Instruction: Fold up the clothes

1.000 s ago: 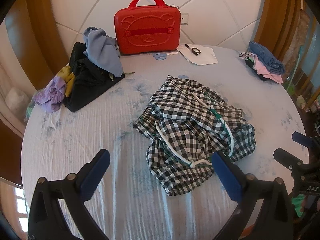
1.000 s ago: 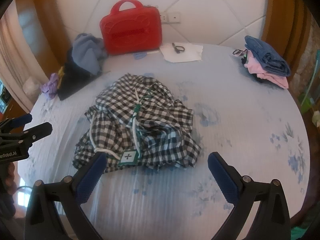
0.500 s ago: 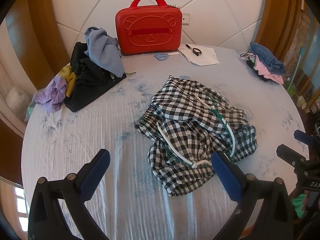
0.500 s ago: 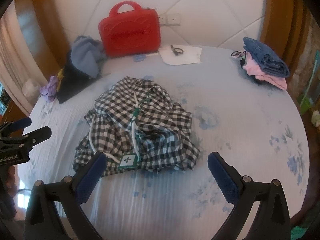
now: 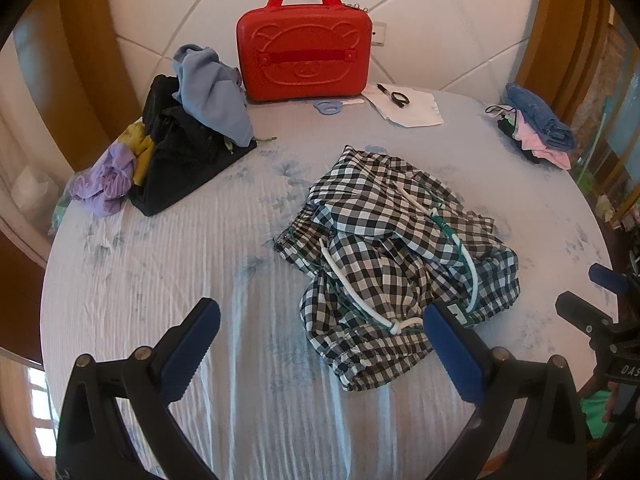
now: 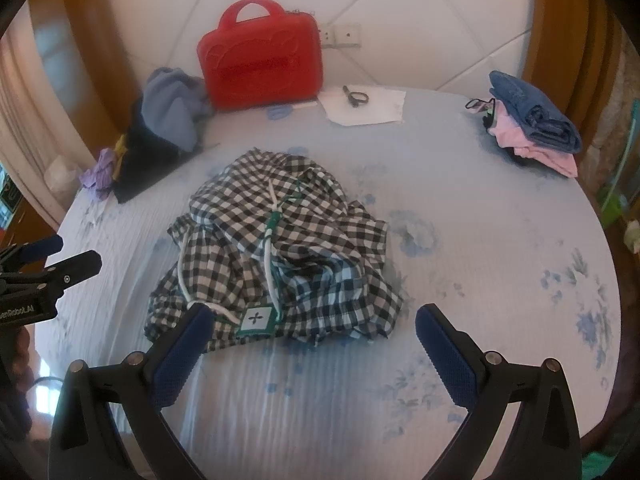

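A crumpled black-and-white checked garment (image 5: 396,256) with white drawstrings and a green tag lies in the middle of the round table (image 5: 160,272); it also shows in the right wrist view (image 6: 280,256). My left gripper (image 5: 320,320) is open and empty above the near edge, left of the garment. My right gripper (image 6: 312,324) is open and empty just in front of the garment's near hem. Each gripper shows at the side of the other's view: the right one (image 5: 600,300) and the left one (image 6: 52,260).
A red bear case (image 5: 304,56) stands at the back. A heap of unfolded clothes (image 5: 188,136) lies at the back left. A folded stack (image 6: 528,124) sits at the back right. A paper with a pen (image 5: 408,104) lies beside the case.
Both grippers have drawn back slightly and stay open. The garment has not moved.
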Available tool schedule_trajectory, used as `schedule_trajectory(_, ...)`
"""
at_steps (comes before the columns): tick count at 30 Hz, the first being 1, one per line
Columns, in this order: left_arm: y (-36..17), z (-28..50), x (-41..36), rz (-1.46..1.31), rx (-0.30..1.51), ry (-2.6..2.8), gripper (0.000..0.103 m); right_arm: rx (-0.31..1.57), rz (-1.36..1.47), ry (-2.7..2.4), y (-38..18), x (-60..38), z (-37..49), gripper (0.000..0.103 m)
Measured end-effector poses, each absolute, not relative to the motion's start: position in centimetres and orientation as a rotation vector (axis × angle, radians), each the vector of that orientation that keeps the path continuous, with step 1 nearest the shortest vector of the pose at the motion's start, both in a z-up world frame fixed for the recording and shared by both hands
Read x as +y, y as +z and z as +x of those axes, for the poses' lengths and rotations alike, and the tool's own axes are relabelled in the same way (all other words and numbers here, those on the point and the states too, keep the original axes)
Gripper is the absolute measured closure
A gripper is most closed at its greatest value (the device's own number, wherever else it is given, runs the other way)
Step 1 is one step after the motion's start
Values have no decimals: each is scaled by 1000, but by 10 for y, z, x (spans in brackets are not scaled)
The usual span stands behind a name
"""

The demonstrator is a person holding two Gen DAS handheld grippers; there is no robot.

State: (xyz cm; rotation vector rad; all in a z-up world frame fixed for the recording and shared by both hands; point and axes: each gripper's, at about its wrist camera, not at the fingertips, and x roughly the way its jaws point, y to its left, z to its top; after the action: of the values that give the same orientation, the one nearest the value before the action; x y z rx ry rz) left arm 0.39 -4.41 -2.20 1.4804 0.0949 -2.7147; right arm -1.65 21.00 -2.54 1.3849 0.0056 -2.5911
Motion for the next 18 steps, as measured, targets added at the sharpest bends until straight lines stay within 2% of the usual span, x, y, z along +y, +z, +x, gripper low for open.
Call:
schedule_trajectory(6, -46, -5, -60, 1573, 168, -2666, 0, -101, 1450, -2550, -47, 220, -25, 0)
schedule_trajectory(11, -81, -18, -78, 1649, 201, -2613, 0, -333, 1541, -2439, -86, 232, -38, 0)
schedule_trajectory(18, -109, -52, -115, 1614, 200, -2595, 0, -588, 1668, -2389, -134, 242, -64, 1)
